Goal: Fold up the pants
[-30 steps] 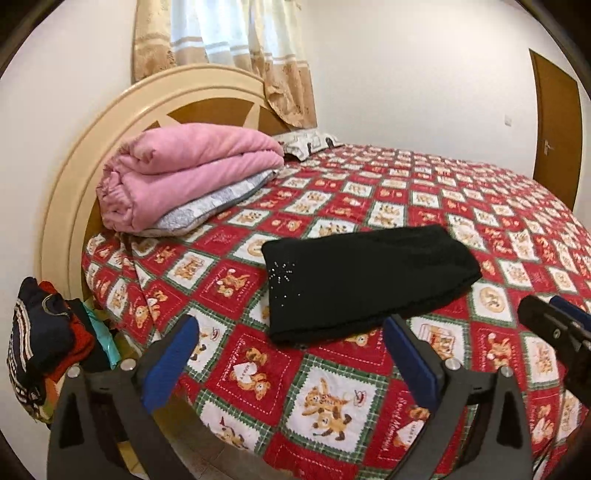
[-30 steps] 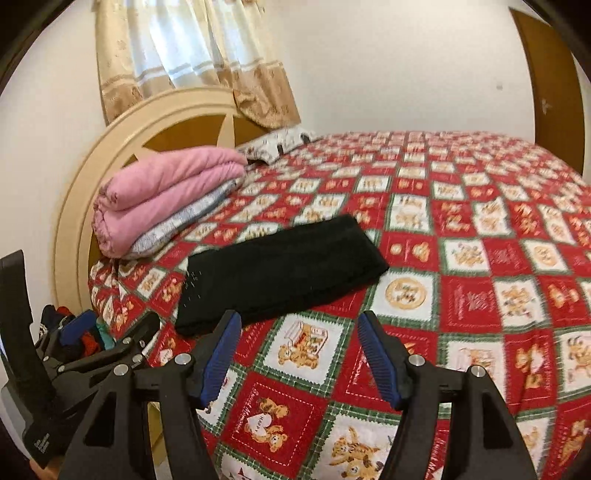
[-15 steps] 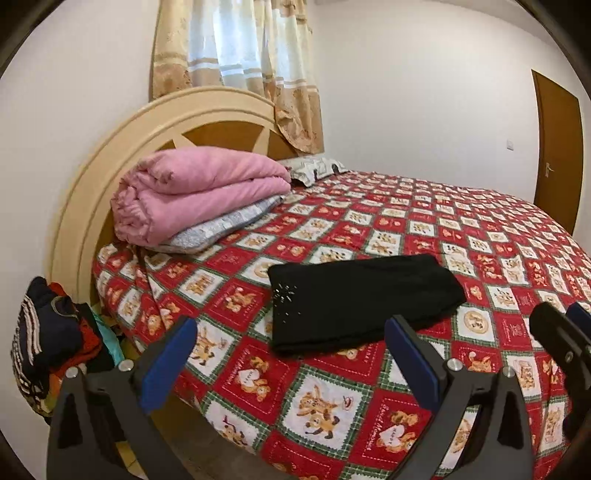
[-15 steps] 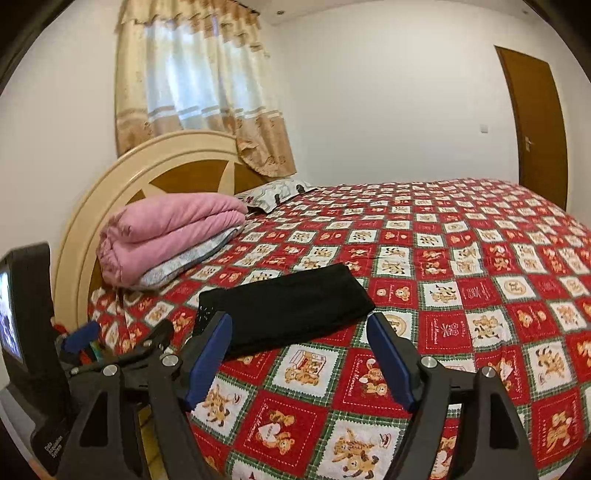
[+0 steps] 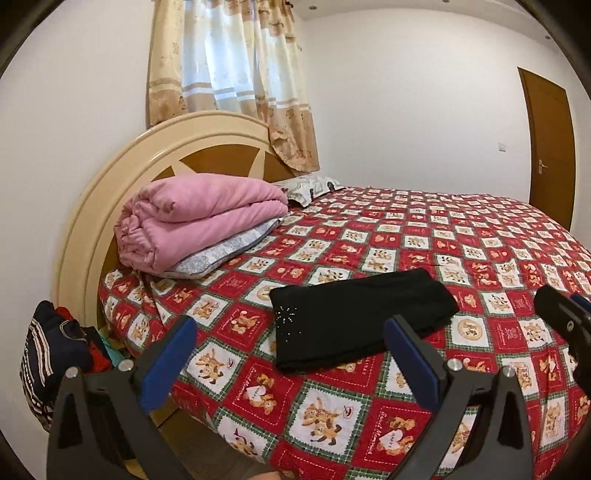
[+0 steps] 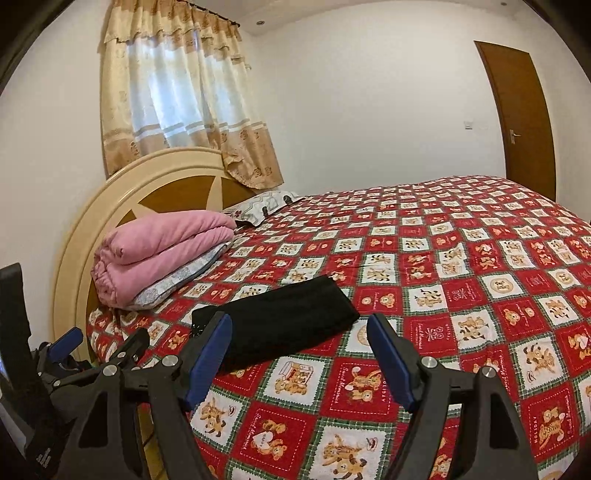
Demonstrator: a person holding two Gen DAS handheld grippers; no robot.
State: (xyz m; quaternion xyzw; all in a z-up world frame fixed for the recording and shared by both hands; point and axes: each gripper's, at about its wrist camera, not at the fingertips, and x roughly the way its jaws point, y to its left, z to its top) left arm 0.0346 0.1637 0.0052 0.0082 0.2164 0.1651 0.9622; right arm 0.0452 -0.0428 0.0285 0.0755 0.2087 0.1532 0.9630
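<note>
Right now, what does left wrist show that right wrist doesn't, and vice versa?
Left wrist only: the full pile of clothes on the floor beside the bed, and the sparkly studs on the black pants.

Right wrist only: the top of the curtain with its rod, and a dark device at the left edge.

Both: folded black pants, pink blanket, headboard, brown door, both hand-held grippers, left and right, open and empty.
</note>
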